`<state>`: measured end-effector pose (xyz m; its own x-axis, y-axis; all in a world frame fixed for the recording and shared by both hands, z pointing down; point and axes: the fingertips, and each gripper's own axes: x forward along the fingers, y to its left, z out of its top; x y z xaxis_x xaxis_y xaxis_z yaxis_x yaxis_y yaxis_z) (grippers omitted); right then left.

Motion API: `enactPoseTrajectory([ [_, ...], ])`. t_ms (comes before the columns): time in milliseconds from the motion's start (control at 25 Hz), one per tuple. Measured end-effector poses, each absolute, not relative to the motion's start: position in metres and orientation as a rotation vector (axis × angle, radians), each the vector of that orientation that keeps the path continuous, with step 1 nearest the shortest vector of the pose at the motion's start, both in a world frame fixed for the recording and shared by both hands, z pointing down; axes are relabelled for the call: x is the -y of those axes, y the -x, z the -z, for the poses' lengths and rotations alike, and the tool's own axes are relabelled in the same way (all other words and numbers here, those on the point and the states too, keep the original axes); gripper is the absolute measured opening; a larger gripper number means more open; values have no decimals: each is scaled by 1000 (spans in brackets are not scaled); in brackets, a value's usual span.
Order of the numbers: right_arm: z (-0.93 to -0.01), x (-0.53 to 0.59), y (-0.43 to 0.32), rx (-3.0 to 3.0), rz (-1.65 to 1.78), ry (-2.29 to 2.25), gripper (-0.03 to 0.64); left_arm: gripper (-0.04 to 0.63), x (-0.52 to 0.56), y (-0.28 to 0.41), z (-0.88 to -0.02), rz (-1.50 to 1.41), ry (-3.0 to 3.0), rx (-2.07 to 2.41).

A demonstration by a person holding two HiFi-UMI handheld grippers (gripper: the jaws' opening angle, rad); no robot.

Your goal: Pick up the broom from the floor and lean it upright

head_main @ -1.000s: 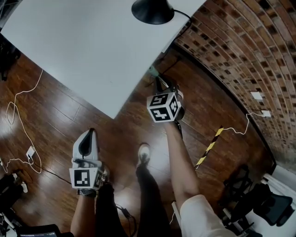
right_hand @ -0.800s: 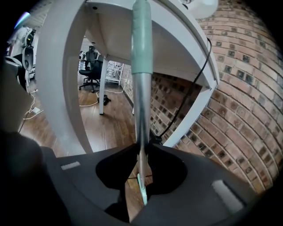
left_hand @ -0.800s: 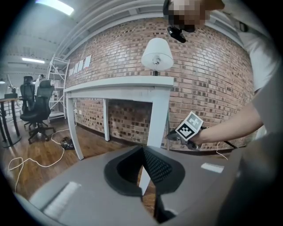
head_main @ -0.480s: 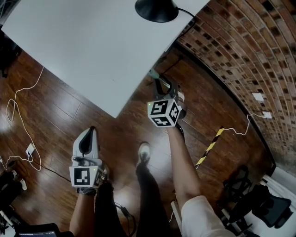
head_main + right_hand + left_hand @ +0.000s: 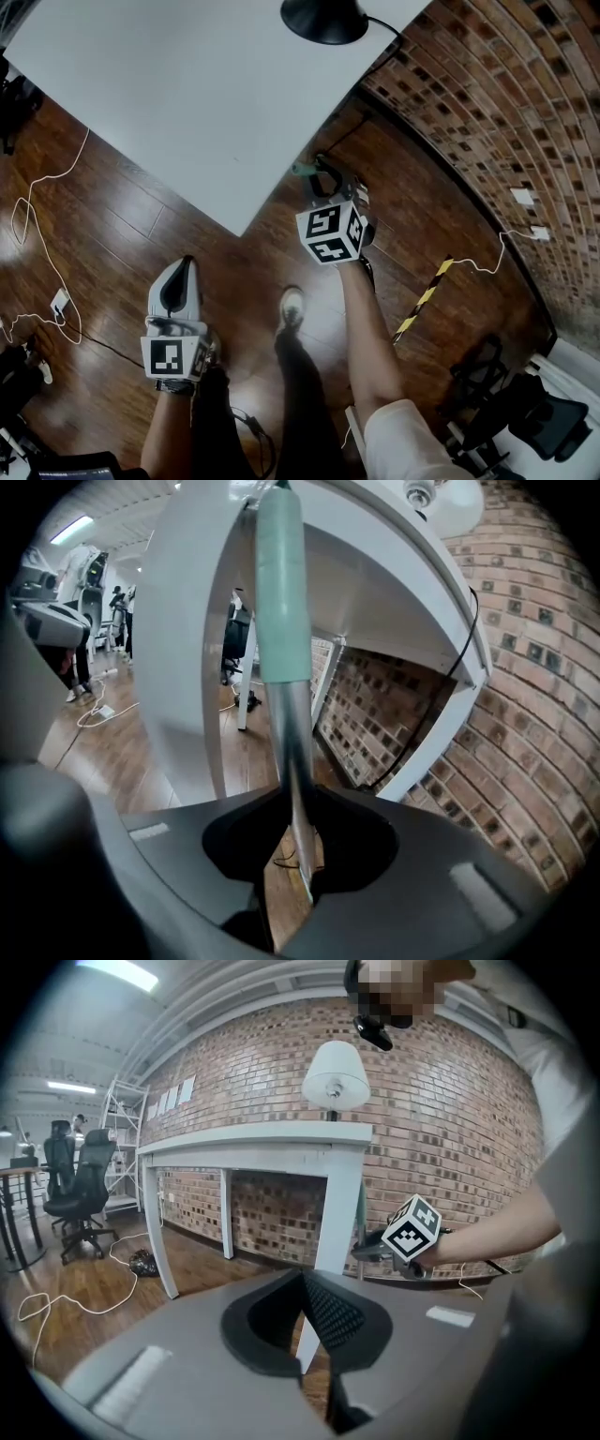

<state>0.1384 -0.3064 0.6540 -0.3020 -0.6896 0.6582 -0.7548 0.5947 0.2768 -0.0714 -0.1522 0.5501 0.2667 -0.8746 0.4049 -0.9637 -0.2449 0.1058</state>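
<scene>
Beside the near corner of the white table [image 5: 187, 94], the head view shows the right gripper [image 5: 323, 176] clamped on the broom [image 5: 302, 170]. The broom's pale green handle end pokes out just off the table's edge, above the dark wooden floor [image 5: 112, 234]. The gripper's jaws have just been closing, with the handle between them. The left gripper [image 5: 180, 272] hangs on the near side of the table, well apart from the broom, its jaws pressed together on nothing. A lamp [image 5: 323, 19] sits at the table's far edge, a brick wall [image 5: 487, 122] runs along the table's right side, and a white cable [image 5: 37, 216] trails over the floor to the table's left.

Seen in the left gripper view, that gripper's two jaws meet at their tips, empty. Beyond them stands the table's corner leg [image 5: 333, 1213], and the broom's handle rises upright just beside it, held by the right gripper under its marker cube [image 5: 412, 1227]. The lamp stands on the tabletop above that leg. An office chair [image 5: 80, 1185] stands well off to the table's left.

Closest of all, the right gripper view shows the jaws gripping the broom's bare metal shaft [image 5: 295, 761]. Above them the mint-green grip [image 5: 279, 592] climbs in front of the table's leg and underside, with the brick wall to the table's right. No view shows the broom's head.
</scene>
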Motion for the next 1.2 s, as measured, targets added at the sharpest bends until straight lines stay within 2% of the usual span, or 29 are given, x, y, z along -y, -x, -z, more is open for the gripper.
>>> enactPoseTrajectory([
  [400, -642, 312, -140, 2010, -372, -1206, 103, 2, 150, 79, -547, -389, -2192, 1687],
  [720, -639, 325, -143, 2002, 27, -1205, 121, 2, 150, 72, -549, -342, -2222, 1671],
  [1200, -650, 310, -136, 2055, 29, -1127, 219, 2, 145, 70, -558, -410, -2221, 1648],
])
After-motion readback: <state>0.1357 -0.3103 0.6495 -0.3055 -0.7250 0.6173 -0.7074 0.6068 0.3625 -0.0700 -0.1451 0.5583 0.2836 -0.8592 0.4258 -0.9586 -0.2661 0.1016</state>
